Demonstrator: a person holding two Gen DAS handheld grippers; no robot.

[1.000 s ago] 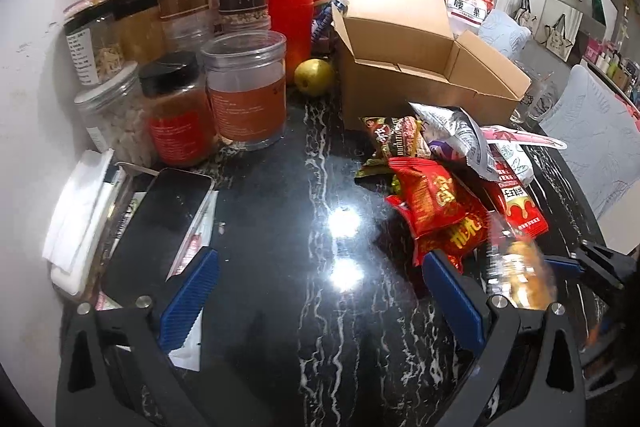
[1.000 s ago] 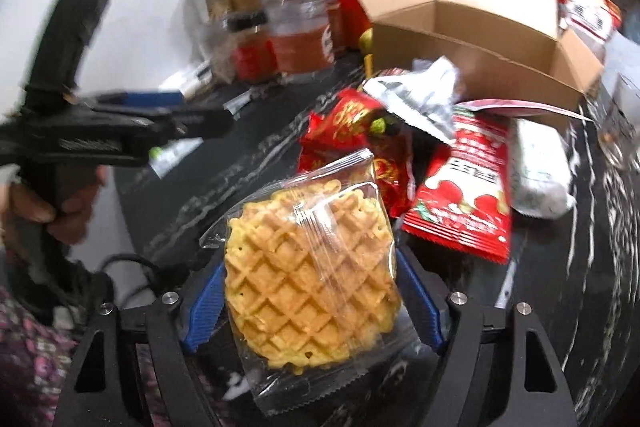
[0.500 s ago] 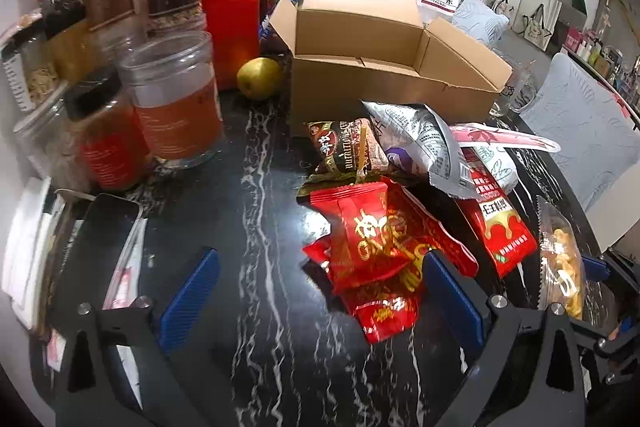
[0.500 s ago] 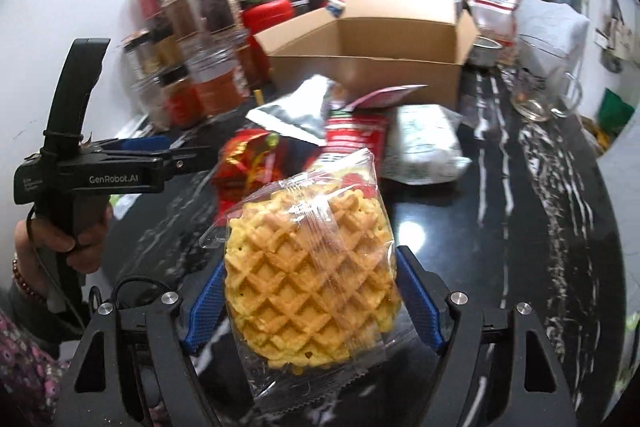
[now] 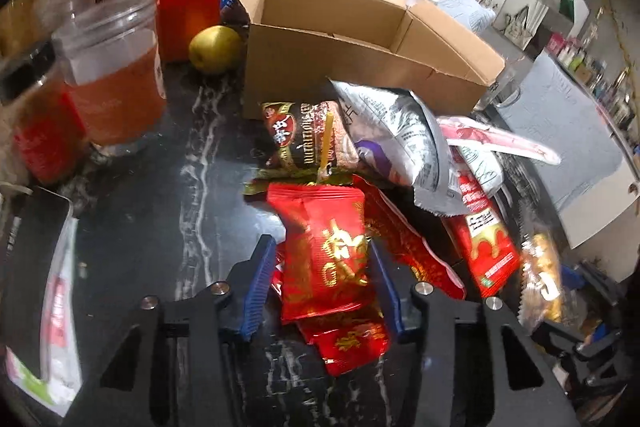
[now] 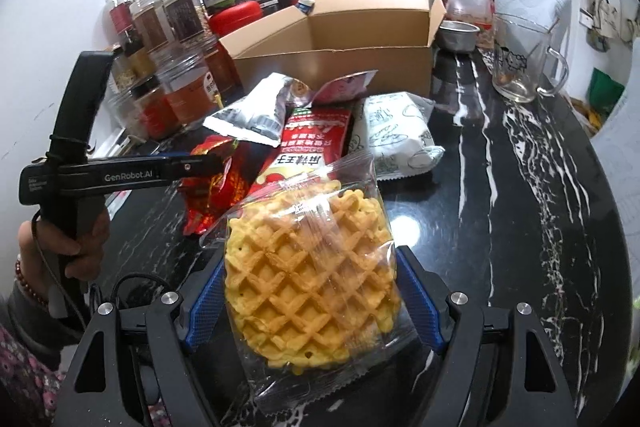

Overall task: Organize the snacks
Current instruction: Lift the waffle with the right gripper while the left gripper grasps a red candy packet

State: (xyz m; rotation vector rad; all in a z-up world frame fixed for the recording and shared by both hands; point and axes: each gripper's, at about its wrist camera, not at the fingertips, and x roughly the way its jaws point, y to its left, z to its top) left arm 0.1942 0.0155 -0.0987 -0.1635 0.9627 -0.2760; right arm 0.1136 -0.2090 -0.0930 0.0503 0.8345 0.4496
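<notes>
Snacks lie heaped on the black marble worktop (image 5: 168, 235), near side of the open cardboard box (image 5: 344, 39). We have the left hand-held gripper (image 5: 324, 283) closing its jaws around a red snack packet (image 5: 328, 251) at the near edge of the heap; the packet sits between the blue pads, which look at or almost at its sides. We hold a clear-wrapped waffle (image 6: 308, 287) pinched in the right hand-held gripper (image 6: 312, 291), pads pressed on both sides of the wrap.

Risks we judge from here:
- A second red packet (image 5: 352, 343) lies under the first and overlaps it. The closing jaws may catch both, or drag the lower one along.
- The film is slick and air-filled; a grip on the crimped edge alone may slip on lifting.
- The silver bag (image 5: 396, 135) and the dark packet (image 5: 304, 135) rest on the far part of the heap; pulling the red packet may shift them.
- The jar (image 5: 116, 75) and the pear (image 5: 216, 49) stand left of the box; a wide swing may strike them.
- The waffle is brittle; firmer pressure may crack it.

The red packet's long axis runs near to far, roughly along the fingers, its far crimped end toward the box. The waffle's long axis also runs near to far
</notes>
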